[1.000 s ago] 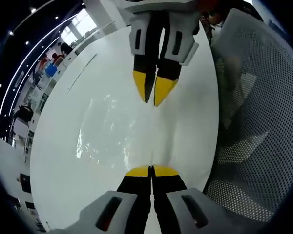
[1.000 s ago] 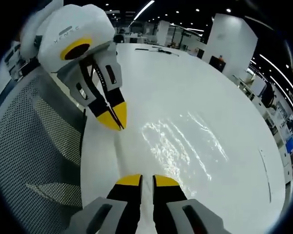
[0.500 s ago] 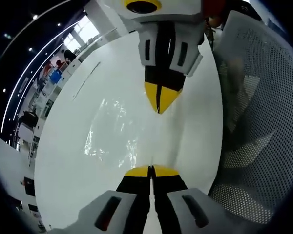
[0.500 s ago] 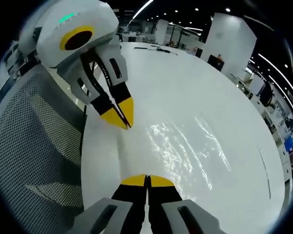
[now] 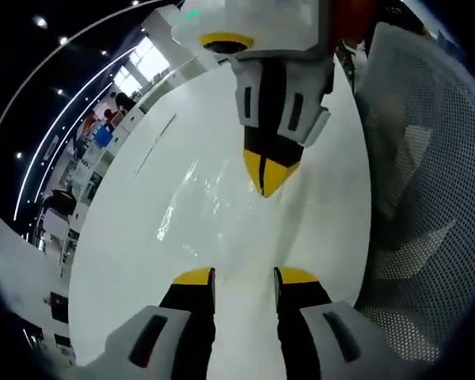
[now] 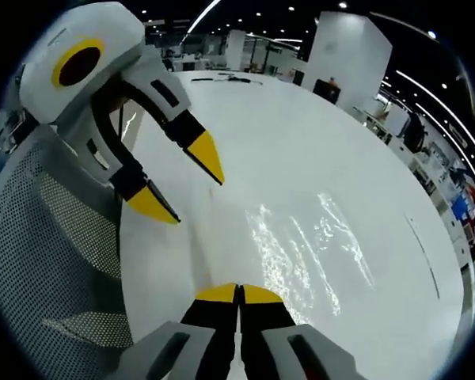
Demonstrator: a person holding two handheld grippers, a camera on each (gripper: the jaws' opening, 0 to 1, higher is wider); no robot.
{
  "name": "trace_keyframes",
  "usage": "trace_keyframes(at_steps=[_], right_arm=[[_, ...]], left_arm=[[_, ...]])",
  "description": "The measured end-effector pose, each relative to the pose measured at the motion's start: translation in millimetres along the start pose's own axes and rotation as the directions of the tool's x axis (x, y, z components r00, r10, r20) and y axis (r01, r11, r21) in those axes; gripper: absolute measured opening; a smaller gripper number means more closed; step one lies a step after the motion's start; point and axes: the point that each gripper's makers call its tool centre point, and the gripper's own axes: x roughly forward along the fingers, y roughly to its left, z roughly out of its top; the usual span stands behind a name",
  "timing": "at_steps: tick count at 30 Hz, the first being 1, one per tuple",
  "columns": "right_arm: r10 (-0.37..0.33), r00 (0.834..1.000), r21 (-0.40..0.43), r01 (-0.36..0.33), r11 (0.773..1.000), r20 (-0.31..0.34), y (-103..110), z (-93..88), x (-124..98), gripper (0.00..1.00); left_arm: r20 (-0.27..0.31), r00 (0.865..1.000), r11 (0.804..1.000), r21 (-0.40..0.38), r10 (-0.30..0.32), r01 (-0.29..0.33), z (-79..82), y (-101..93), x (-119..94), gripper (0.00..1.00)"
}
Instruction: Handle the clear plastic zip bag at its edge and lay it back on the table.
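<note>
The clear zip bag [image 5: 199, 207] lies flat on the white table [image 5: 134, 261], visible mostly as glare and wrinkles [image 6: 305, 245]. My left gripper [image 5: 245, 275] stands open at the bag's near edge, nothing between its jaws; from the other side it shows at upper left [image 6: 182, 184], yellow tips spread apart. My right gripper [image 6: 238, 291] is shut, its tips pressed together at the bag's edge. In the left gripper view it comes down from the top [image 5: 265, 180], tips closed and touching the plastic.
A grey mesh chair back [image 5: 427, 198] stands against the table edge beside both grippers [image 6: 47, 261]. A thin dark line [image 5: 154, 146] lies farther out on the table. Desks and people fill the hall beyond.
My right gripper closed its jaws at the bag's edge about half a second ago. My left gripper, shut until then, has now opened. Both views shifted slightly.
</note>
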Motion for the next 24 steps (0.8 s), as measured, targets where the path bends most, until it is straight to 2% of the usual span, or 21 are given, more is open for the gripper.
trace_keyframes(at_steps=[4,9,15,24], right_arm=[[-0.007,1.0,0.005,0.007,1.0,0.004,-2.1,1.6,-2.9,0.0],[-0.004,1.0,0.004,0.004,1.0,0.004,-1.8,2.8,-3.6,0.0],[0.004,1.0,-0.002,-0.004,1.0,-0.003,-2.1,1.6,-3.2,0.0],[0.008,1.0,0.0,-0.008,1.0,0.002,-6.7,1.6,-2.1,0.0]], left_arm=[[0.023,1.0,0.999,0.039,0.001,-0.001,8.7,-4.3,-1.4,0.25],[0.023,1.0,0.999,0.044,-0.016,0.015,11.1,-12.9,2.1,0.26],[0.032,0.999,0.995,0.094,-0.038,0.034,18.4,-22.9,7.3,0.25],[0.043,0.997,0.993,0.101,-0.062,0.057,33.3,-27.8,21.3,0.2]])
